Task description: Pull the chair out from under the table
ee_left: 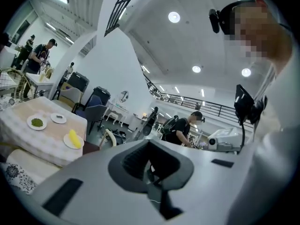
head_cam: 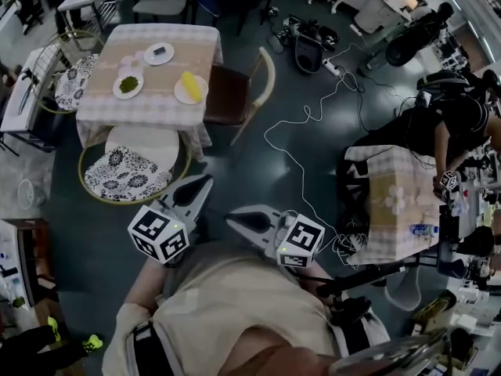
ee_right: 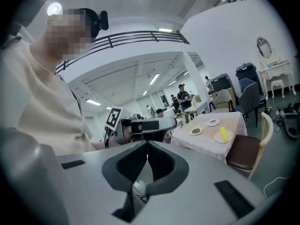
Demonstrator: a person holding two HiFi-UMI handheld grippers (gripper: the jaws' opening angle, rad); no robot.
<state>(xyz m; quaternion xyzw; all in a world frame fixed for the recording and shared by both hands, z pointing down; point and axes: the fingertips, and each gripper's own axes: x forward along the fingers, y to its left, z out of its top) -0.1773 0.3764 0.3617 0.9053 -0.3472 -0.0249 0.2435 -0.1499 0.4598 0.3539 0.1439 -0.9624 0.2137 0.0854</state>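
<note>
Black-and-white floral cushion, brown-seated chair, and a pale checked tablecloth.

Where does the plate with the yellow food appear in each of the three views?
Head view: the plate with the yellow food is upper left, at the right edge of the table.
Left gripper view: the plate is lower left.
Right gripper view: the plate is right of centre.
Shared landmark: the brown-seated chair beside the plate.

Cream shirt; grey left tongs and right tongs, each with black-and-white marker cube.
</note>
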